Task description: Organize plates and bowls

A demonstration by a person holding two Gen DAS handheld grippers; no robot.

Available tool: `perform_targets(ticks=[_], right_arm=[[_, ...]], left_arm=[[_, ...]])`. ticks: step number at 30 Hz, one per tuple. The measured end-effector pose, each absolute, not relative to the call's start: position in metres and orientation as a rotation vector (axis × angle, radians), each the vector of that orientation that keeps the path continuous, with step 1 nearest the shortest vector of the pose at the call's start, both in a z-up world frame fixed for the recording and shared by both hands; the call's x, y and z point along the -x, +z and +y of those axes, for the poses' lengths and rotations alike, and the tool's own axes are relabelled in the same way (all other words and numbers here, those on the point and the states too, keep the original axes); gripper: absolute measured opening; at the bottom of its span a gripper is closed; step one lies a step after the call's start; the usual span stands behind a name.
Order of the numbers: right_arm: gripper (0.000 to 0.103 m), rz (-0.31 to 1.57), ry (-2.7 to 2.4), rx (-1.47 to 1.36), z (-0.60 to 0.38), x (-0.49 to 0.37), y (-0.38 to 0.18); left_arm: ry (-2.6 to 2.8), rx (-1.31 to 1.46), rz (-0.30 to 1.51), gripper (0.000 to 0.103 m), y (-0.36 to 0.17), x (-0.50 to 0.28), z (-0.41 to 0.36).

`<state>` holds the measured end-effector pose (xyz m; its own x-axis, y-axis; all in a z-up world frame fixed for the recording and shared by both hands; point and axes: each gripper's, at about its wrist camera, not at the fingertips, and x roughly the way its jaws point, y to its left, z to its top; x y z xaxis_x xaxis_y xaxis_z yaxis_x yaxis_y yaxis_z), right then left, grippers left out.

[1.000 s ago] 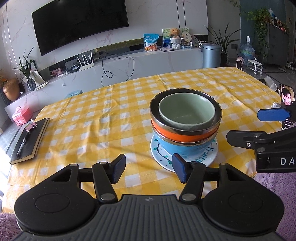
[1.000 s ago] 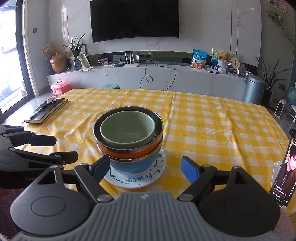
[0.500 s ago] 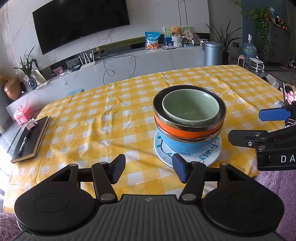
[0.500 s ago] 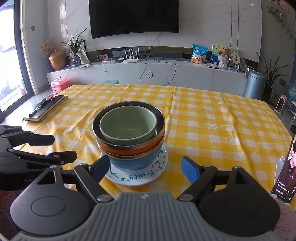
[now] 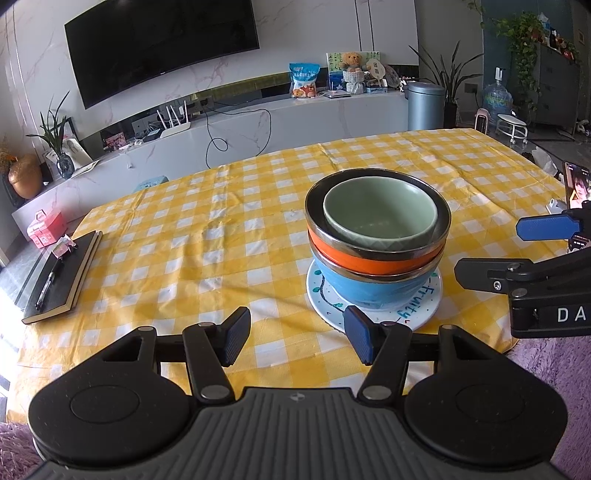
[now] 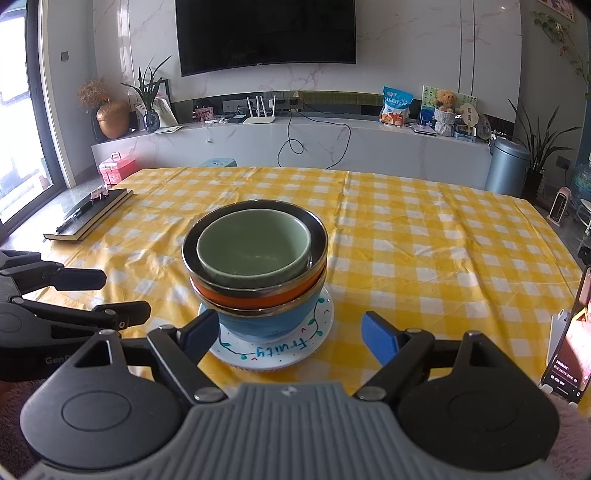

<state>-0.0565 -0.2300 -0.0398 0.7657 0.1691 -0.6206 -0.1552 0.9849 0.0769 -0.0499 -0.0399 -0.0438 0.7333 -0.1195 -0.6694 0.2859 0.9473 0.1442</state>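
The tabletop point(image 5: 229, 236) wears a yellow-and-white checked cloth, creased in several places, and carries one stack near its front edge: a white plate point(image 5: 424, 306) lettered "fruity", a blue bowl point(image 5: 373, 290) on it, an orange bowl point(image 5: 365, 260) with a metal rim nested in that, and a pale green bowl point(image 5: 380, 212) sitting inside at the top. A black notebook point(image 5: 62, 277) with a pen on its cover lies well apart, at the tabletop's left edge. A phone point(image 6: 570, 343) with a lit screen stands propped at the right edge. The left tool point(image 5: 297, 334) hovers low over the front edge with its blue pads spread apart and nothing between them; its right pad sits just in front of the plate rim, contact not discernible. The right tool point(image 6: 290, 334) hovers likewise, jaws wide and empty, the plate and blue bowl showing in the gap between its pads. Each tool appears side-on at the margin of the other's view. Behind the tabletop a long white marble-look counter point(image 6: 369, 144) runs along the wall, holding a router, a snack bag point(image 6: 397, 105), a teddy bear point(image 6: 445, 99) and a vase with a plant. A dark television point(image 6: 266, 33) is mounted above. A round metal bin point(image 6: 506, 166) and a leafy plant stand at the right, a red box point(image 6: 116, 168) at the left near a bright window.
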Motion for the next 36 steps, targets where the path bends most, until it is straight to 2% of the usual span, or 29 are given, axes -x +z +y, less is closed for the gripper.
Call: perform_targets(ticks=[36], right_arm=[[0.084,0.680,0.175,-0.014,-0.2291,0.0556,-0.0420]], left_arm=[[-0.215,-0.250,0.735,0.069,-0.0458,0.0490,-0.0386]])
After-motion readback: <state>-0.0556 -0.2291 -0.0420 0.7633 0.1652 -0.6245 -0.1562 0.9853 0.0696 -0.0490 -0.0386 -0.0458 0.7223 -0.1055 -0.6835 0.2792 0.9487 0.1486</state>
